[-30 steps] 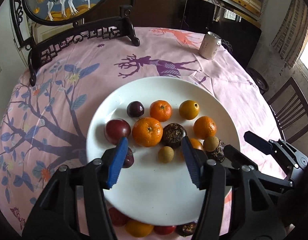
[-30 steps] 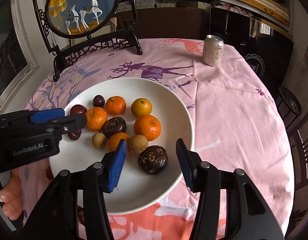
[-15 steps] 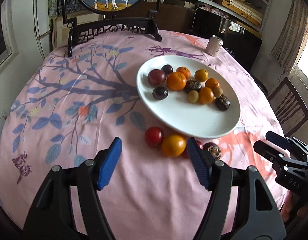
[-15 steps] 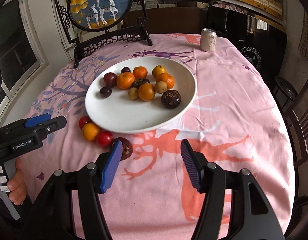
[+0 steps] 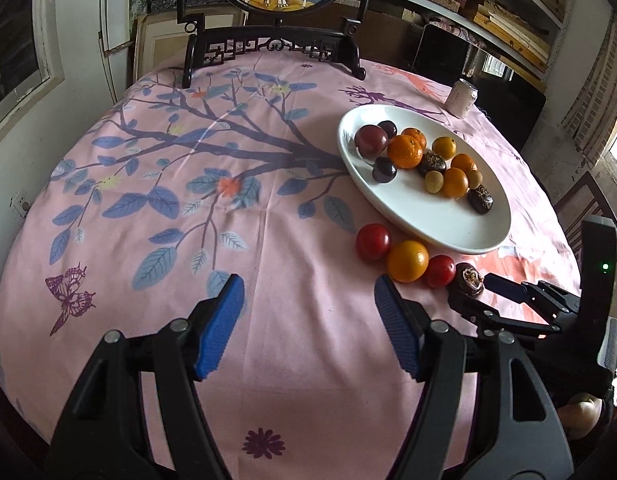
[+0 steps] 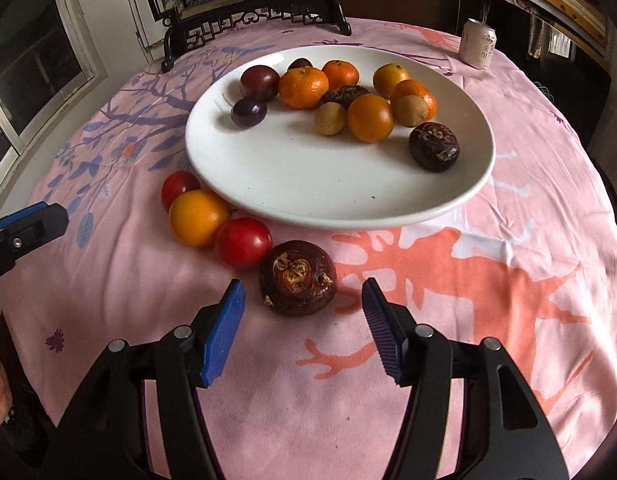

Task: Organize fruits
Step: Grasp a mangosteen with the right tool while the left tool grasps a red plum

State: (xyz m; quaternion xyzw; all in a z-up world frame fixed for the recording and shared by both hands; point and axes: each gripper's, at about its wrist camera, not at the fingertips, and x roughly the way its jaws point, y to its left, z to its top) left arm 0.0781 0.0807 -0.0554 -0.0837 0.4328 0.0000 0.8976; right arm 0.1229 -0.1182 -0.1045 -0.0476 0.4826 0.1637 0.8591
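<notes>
My right hand-held gripper [image 6: 302,328] is wide open, holding nothing, with the dark brown wrinkly fruit [image 6: 297,283] just ahead at 12 o'clock on the bench [image 6: 488,280]. My left hand-held gripper [image 5: 308,326] is open too. The white plate [image 6: 308,184] of fruit sits beyond.

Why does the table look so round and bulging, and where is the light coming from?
Both wrist views are fisheye, so the tablecloth bows and the corners go black. In the right wrist view, soft daylight falls from the left-hand window side: the dark wrinkled fruit and white plate cast faint shadows, without harsh glare. In the left wrist view, the window at far right is blown out.
</notes>
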